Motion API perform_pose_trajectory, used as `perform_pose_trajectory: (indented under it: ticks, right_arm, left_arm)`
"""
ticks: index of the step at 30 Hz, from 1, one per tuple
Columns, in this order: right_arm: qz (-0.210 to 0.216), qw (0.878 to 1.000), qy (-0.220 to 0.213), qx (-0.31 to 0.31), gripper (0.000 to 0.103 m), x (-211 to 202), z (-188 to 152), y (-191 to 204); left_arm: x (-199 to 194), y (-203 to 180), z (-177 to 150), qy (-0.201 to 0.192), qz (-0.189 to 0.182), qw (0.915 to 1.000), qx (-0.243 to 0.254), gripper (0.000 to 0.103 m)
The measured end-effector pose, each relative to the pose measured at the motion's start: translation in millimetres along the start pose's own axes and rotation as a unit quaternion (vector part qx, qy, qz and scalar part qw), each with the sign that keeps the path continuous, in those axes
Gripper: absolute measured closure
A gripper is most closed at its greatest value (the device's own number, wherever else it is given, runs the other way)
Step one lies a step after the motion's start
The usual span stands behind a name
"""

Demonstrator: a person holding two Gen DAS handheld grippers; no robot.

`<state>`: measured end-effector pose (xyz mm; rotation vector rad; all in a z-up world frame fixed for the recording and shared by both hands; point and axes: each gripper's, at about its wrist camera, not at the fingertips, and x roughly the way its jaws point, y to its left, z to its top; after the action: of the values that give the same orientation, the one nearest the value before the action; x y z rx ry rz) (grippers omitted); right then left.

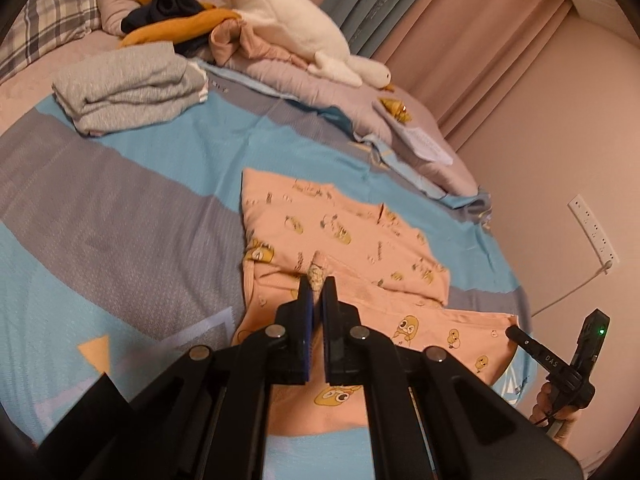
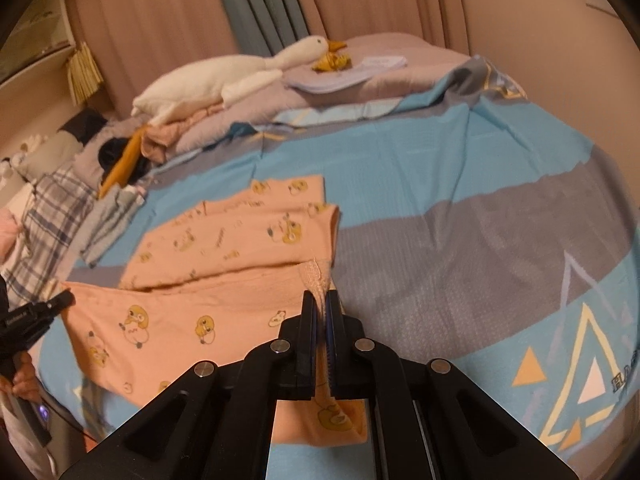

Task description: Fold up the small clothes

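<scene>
A small peach garment (image 1: 340, 236) printed with yellow ducks lies partly folded on the blue and grey bedsheet (image 1: 152, 184). My left gripper (image 1: 318, 286) is shut on a ribbed bit of its near edge, which is lifted off the sheet. My right gripper (image 2: 320, 300) is shut on another ribbed bit of the same garment (image 2: 240, 236), and peach cloth hangs under its fingers. Each gripper shows in the other's view: the right gripper (image 1: 516, 330) at the garment's right corner, the left gripper (image 2: 64, 300) at its left corner.
A folded grey garment (image 1: 128, 88) lies at the far left of the bed. Behind it are a heap of dark and mustard clothes (image 1: 180, 16), a white plush goose (image 1: 288, 36) and a plaid pillow (image 1: 52, 20). A wall with a socket strip (image 1: 592, 228) borders the bed's right side.
</scene>
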<state>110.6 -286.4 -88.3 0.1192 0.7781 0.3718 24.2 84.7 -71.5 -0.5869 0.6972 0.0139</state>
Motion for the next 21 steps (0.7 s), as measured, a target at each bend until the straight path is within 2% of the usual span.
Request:
perform_pose_trajectory:
  ticks: [10, 21]
  right_arm:
    - [0.010, 0.999, -0.042, -0.013, 0.098, -19.8, 18.6, 11.8]
    - [0.018, 0.996, -0.080, -0.035, 0.098, -24.9, 53.1, 23.0]
  left_arm:
    - [-23.2, -7.2, 15.2, -0.036, -0.023, 0.9991, -0.003, 0.100]
    - [-26.5, -17.3, 43.3, -0.073, -0.015, 0.9972, 0.001, 0.100]
